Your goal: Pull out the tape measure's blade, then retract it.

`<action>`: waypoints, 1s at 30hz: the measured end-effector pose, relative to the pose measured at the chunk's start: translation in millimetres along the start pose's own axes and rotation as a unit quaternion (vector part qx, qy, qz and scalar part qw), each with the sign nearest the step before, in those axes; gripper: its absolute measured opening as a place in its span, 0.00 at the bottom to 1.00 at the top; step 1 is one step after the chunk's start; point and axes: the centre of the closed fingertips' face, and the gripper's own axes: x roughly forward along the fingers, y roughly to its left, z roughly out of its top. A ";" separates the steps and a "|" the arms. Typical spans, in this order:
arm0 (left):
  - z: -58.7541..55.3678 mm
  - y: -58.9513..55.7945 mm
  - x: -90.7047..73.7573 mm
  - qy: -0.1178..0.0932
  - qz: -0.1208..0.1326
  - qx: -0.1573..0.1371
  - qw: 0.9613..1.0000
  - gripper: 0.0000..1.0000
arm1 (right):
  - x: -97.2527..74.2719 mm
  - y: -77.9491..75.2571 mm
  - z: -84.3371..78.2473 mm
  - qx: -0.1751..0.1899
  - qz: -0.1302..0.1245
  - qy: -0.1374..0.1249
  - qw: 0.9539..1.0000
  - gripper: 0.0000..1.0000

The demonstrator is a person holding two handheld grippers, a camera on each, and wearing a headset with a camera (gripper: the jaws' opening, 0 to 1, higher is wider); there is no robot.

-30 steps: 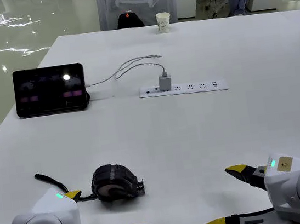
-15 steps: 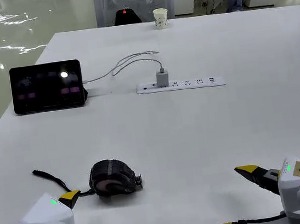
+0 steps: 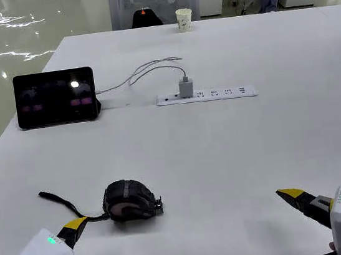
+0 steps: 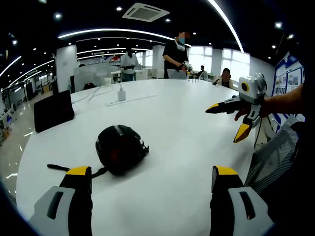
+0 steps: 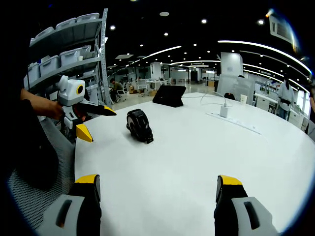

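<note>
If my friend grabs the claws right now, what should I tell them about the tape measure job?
Left claw: open, holding nothing, just short of the black round tape measure.
Right claw: open, holding nothing, off to the right above the white table.
Tape measure: lying on the table, apart from both claws, its black wrist strap trailing toward the left claw. No blade is pulled out.
Done: nothing yet.
Left to do: grip it, pull the blade out, then let it retract.
</note>
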 end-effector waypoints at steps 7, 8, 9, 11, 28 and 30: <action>2.7 -2.8 -3.6 -0.009 -0.008 0.001 1.000 0.99 | -4.3 -0.3 -1.2 0.005 -0.004 -0.004 1.000 0.99; 2.7 -2.8 -4.0 -0.009 -0.008 0.002 1.000 0.99 | -4.7 -0.4 -1.4 0.003 -0.005 -0.004 1.000 0.99; 2.9 -2.6 -4.7 -0.009 -0.008 0.003 1.000 0.99 | -5.4 0.0 -1.3 0.002 -0.005 -0.006 1.000 0.99; 3.1 -2.1 -5.9 -0.009 -0.008 0.000 1.000 0.99 | -6.1 0.9 -1.4 0.006 -0.004 -0.007 1.000 0.99; 10.0 -7.7 -9.8 -0.021 -0.020 0.009 1.000 0.99 | -12.7 2.2 -4.5 0.006 -0.004 -0.009 1.000 0.99; 9.6 -7.5 -10.4 -0.021 -0.019 0.011 1.000 0.99 | -13.0 2.3 -5.1 0.006 -0.004 -0.008 1.000 0.99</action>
